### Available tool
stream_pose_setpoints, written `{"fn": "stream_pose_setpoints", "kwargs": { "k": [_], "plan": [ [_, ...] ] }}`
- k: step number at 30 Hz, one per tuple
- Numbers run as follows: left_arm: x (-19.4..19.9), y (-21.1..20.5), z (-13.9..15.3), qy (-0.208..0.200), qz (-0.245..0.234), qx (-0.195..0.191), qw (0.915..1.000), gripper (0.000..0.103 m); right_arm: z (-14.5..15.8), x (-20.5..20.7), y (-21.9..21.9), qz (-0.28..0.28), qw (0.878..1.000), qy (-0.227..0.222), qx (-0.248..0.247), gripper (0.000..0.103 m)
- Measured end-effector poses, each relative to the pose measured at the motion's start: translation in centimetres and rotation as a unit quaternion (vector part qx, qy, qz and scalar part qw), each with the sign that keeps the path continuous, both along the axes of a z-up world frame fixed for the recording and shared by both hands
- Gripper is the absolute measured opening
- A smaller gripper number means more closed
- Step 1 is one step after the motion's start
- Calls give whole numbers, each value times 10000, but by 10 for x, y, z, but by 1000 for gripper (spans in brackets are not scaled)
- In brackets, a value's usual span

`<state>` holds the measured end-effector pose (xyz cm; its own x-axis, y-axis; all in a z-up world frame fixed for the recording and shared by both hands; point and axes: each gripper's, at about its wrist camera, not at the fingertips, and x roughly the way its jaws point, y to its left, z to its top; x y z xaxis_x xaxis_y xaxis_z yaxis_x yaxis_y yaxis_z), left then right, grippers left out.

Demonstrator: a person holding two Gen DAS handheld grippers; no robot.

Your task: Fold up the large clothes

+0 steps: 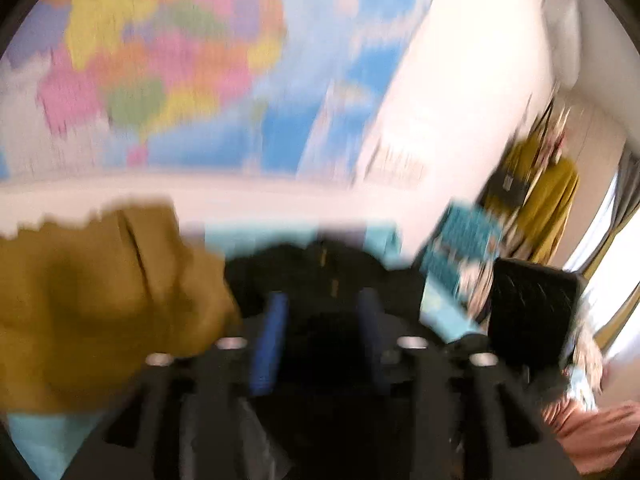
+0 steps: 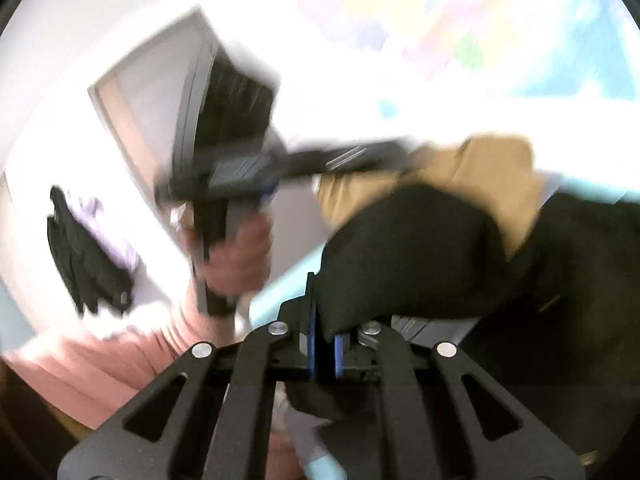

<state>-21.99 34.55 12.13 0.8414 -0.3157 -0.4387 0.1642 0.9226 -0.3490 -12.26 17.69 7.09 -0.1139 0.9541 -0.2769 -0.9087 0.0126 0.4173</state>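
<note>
A: What do the right gripper (image 2: 324,344) fingers hold?
B: They pinch the black garment (image 2: 408,256); mustard cloth (image 2: 480,176) lies beyond.
A: The left gripper (image 1: 320,320)?
B: Fingers parted around black fabric; grip unclear through blur. A map (image 1: 180,60) hangs behind.

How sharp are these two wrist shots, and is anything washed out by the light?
Left wrist view: heavy motion smear over the coloured wall map, the mustard garment and the black garment; the window at right is blown out. Right wrist view: the hand and its gripper are streaked, the wall glares white, while the right gripper pinching black cloth stays fairly crisp.
</note>
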Motion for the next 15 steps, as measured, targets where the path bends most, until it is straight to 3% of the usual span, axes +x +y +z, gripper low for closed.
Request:
{"fn": "stream_pose_setpoints", "kwargs": {
  "k": [3,5,8,10,11,12,13,15],
  "plan": [
    [1,2,8,-245,183,7,9995,45,14,49,-48,-332,9983,440,163,7],
    [11,-4,-3,-80,296,204,9993,45,3,88,-77,-902,9927,804,8,8],
    [41,-28,-46,540,326,825,9946,44,-38,131,-100,-1294,9791,1513,-421,16],
    [65,-41,-83,1029,151,1049,9890,43,-74,156,-110,-1772,9638,1765,-919,37],
    [75,-45,-99,1258,106,1099,9859,40,-93,168,-117,-1915,9538,2094,-988,46],
    [86,-51,-116,1499,66,1204,9813,38,-104,176,-124,-2004,9483,2235,-1030,63],
    [96,-56,-131,1695,65,1311,9767,36,-112,183,-132,-2225,9412,2289,-1110,72],
    [109,-59,-144,1829,126,1486,9718,36,-112,174,-148,-2441,9394,2155,-1072,77]
  ]
}}
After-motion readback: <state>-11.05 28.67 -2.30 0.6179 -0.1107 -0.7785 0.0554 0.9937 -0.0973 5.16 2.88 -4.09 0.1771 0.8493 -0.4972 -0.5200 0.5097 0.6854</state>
